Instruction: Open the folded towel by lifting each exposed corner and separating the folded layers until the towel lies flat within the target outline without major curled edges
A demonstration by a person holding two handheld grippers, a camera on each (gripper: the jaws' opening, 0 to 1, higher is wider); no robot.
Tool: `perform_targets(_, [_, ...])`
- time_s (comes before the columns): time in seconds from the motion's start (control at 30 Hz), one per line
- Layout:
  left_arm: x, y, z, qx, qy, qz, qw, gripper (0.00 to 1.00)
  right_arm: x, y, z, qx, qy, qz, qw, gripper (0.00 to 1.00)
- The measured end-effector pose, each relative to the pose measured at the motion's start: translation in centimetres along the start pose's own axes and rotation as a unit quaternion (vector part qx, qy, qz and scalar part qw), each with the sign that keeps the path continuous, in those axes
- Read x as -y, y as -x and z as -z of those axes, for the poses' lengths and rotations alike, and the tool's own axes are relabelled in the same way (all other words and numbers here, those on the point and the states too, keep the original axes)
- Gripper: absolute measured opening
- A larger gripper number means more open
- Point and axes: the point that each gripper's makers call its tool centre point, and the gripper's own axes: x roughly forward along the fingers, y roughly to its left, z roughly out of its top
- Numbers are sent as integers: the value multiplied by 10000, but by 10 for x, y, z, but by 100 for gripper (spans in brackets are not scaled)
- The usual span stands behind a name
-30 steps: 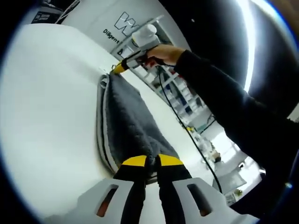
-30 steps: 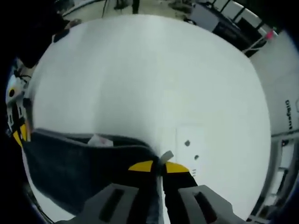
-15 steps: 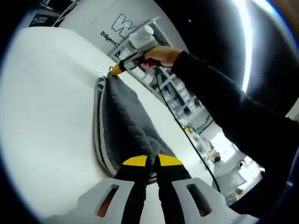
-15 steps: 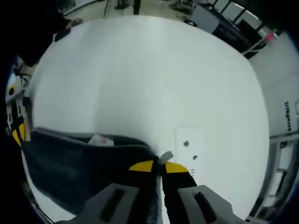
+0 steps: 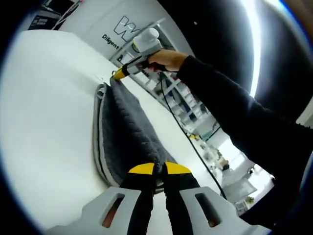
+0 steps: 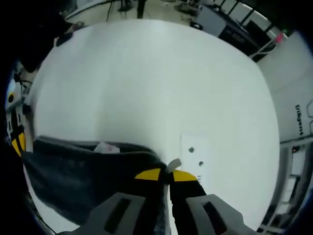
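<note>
Right now the gray towel (image 5: 128, 134) hangs stretched above the white table (image 5: 44, 112), near its far edge, with the left gripper (image 5: 153, 169) pinching one corner and the right gripper (image 6: 166, 173) pinching the other. If one gripper lets slip, I think that corner could drop and curl under again. I count one towel, two grippers and one table.

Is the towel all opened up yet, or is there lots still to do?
Not yet. Done: the left gripper and right gripper each pinch a corner of the grey towel. In hand: holding its top edge up off the white table. Left: its layers are stacked together, so it needs unfolding and laying flat.
</note>
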Motion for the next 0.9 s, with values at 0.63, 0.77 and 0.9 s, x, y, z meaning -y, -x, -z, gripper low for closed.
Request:
perform_targets(0.63, [19, -2, -3, 21, -144, 170, 9997, 4, -7, 28, 5, 106, -94, 186, 9997, 2])
perform_targets(0.77, [25, -3, -4, 6, -204, 212, 9996, 4, -9, 32, 6, 118, -84, 217, 9997, 2])
perform_targets(0.9, [31, -5, -5, 2, -259, 280, 9993, 4, -10, 36, 8, 147, -103, 240, 9995, 2])
